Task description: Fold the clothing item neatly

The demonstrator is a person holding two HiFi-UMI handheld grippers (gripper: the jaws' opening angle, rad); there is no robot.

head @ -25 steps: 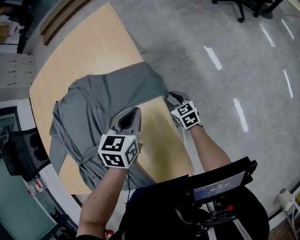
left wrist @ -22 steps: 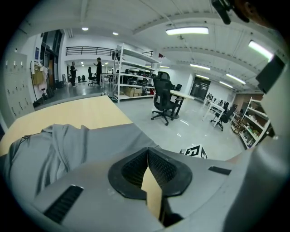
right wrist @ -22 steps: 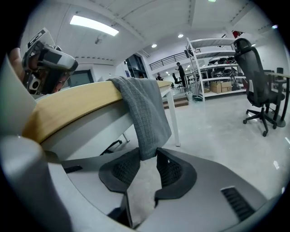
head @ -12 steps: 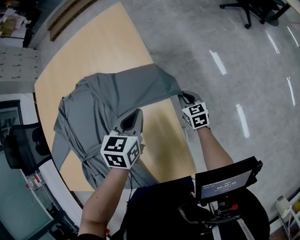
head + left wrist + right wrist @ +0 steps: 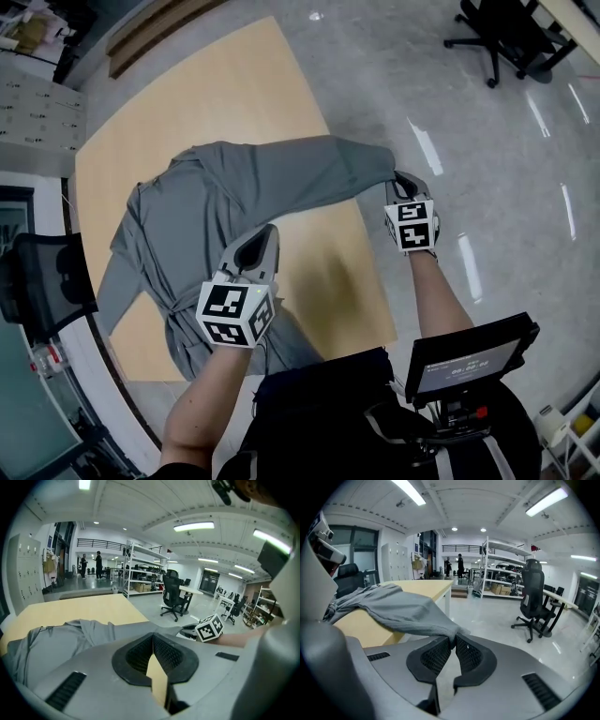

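Observation:
A grey long-sleeved garment point(image 5: 202, 211) lies spread and rumpled on the wooden table point(image 5: 225, 84). One sleeve point(image 5: 319, 173) stretches right, past the table's right edge. My right gripper point(image 5: 398, 181) is shut on that sleeve's end, and in the right gripper view the cloth point(image 5: 408, 609) is pinched between the pads at the right gripper point(image 5: 453, 641). My left gripper point(image 5: 261, 240) hovers at the garment's near right edge. It is shut with nothing between its jaws, seen as the left gripper point(image 5: 153, 638) above the grey cloth point(image 5: 56, 639).
A black office chair point(image 5: 502, 37) stands on the glossy floor at the far right. Another black chair point(image 5: 33, 286) sits at the table's left side. Lockers point(image 5: 37, 112) line the far left. A small screen point(image 5: 469, 361) hangs at the person's chest.
The right gripper has shut on the sleeve's end and drawn it rightward, off the table edge, so the sleeve is now stretched out. The left gripper has stayed shut in place.

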